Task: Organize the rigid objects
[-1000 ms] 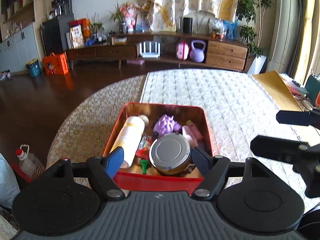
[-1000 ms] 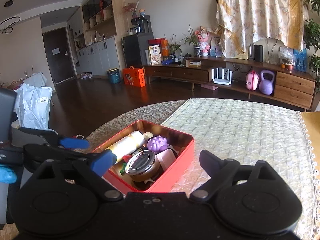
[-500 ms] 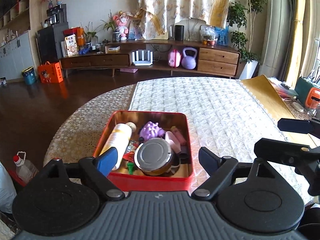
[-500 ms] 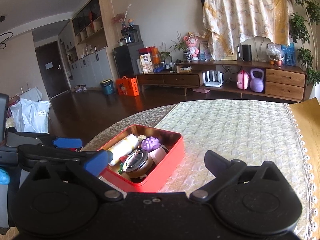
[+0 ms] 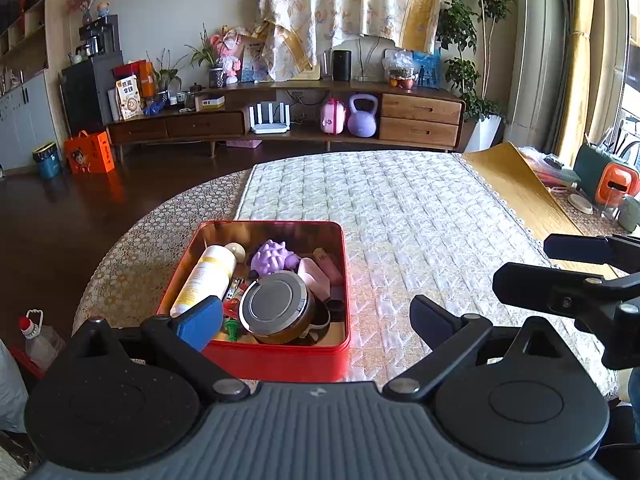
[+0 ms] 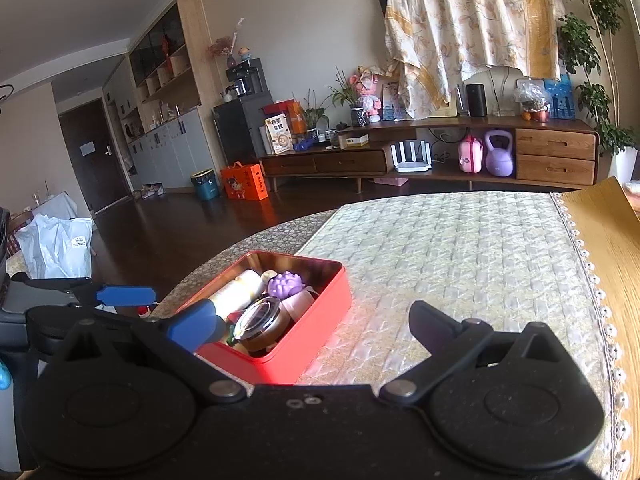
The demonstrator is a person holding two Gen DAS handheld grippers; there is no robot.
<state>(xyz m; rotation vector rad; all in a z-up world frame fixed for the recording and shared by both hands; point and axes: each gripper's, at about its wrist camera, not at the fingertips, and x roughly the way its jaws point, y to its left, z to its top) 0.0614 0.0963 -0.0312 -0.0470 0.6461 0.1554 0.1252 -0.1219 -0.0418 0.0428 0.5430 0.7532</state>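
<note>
An open red tin [image 5: 276,354] rests on the quilted tablecloth [image 5: 420,216] near the round table's left edge. Inside lie a white-and-yellow bottle [image 5: 208,276], a purple spiky toy [image 5: 272,256], a round jar with a metal lid [image 5: 276,306] and pink pieces [image 5: 316,276]. My left gripper [image 5: 314,318] hovers just short of the tin, its jaws opening, wider than the tin and touching nothing. My right gripper [image 6: 312,322] stands open to the right of the tin [image 6: 316,320], empty. Each gripper shows in the other's view, the right gripper [image 5: 522,260] and the left gripper [image 6: 72,286].
A wood-patterned mat [image 5: 516,188] covers the table's right side, with an orange device [image 5: 612,184] beyond it. Left of the table the floor drops away, with a plastic bottle [image 5: 38,340] and white bags [image 6: 56,244] down there. A long wooden sideboard [image 5: 280,120] lines the far wall.
Both grippers have drawn back from the tin, which now looks smaller and farther off. The left jaws have spread wider and no longer flank the jar.
</note>
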